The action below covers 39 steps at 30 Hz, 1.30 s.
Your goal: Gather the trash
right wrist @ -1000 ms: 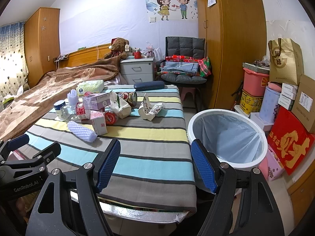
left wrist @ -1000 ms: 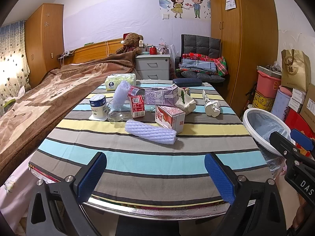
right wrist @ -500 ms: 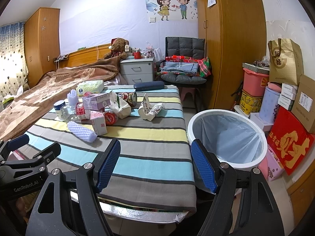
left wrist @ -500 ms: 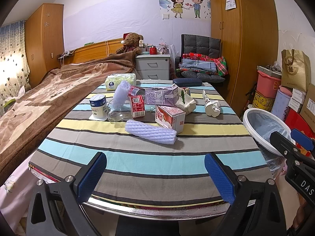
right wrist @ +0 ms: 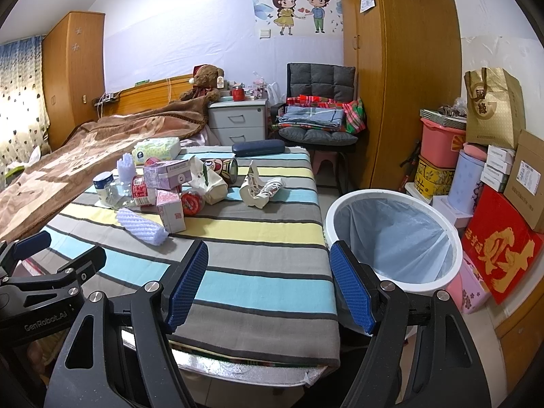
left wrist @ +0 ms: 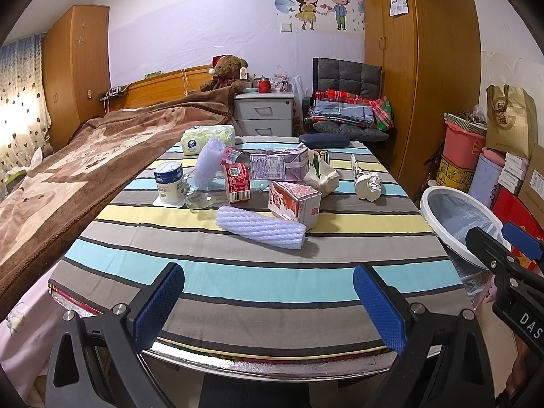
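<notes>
From your left wrist view, your left tongs (left wrist: 268, 301) hang apart and empty over the near edge of the striped worktop (left wrist: 258, 282); the trash sits mid-worktop, a white foam sleeve (left wrist: 261, 227) nearest, a pink carton (left wrist: 294, 200) just behind it. From your right wrist view, your right tongs (right wrist: 268, 285) are apart too, empty, with the white bin (right wrist: 394, 238) just beside the worktop's right edge

The left gripper (right wrist: 51, 261) bears "GenRobot.AI" on its black body in the right wrist view, while the right gripper (left wrist: 510, 258) shows only the white letters "DAS" in the left wrist view; the carton labels are too small to read.
</notes>
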### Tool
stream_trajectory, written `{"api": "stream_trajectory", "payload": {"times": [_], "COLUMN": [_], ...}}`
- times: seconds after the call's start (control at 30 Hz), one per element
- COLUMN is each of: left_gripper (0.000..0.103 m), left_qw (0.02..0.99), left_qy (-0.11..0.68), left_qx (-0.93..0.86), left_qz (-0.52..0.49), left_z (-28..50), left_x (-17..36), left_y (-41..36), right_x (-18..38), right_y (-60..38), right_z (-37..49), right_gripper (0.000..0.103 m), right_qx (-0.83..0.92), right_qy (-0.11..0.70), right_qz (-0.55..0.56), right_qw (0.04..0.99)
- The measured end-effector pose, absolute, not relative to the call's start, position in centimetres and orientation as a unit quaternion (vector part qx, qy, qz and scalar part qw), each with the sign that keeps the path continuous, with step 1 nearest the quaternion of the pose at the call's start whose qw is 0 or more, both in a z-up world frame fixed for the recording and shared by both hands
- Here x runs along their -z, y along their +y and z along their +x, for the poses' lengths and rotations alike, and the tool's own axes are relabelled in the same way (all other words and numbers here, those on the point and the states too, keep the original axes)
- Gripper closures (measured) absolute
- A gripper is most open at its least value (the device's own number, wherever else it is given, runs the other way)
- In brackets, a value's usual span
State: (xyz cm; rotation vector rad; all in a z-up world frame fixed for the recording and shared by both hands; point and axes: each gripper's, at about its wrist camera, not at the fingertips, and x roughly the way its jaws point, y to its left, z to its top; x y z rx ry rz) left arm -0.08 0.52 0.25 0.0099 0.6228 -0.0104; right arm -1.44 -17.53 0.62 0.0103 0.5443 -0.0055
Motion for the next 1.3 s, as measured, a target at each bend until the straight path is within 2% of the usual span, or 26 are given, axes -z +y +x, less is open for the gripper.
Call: {"api": "stream_trajectory", "payload": {"times": [0.4,0.77,1.03,1.3], "left_gripper": [0.002,0.002,0.002,0.002], "left_qw": [0.942,0.940,0.937,0.931], "left_qy": [0.335,0.338,0.342,0.358], "left_qx": [-0.008,-0.036,-0.037,-0.052], "left_qz": [-0.010,-0.032,-0.058,-0.041], "left_z": [2.6,6.6,11.0,16.3], "left_x": [1.2,1.0,1.2,2.1], "left_y": [3.4,9.3,13.8,16.3], "right_x": [0.3,1.0,1.5,2.1], "right_y": [-16.2,-13.2,-10.9,-9.8], "right_z": [0.9,5.5,8.0,9.8], "right_gripper": [0.027,0.027,0.027,0.027], "right_qx": [-0.032,-0.091,-0.115,-0.112], "right_qy": [0.277,0.297,0.317,0.345], "right_qz": [0.000,0.005,-0.002,0.001], "right_qw": [0.960,0.950,0.942,0.932]}}
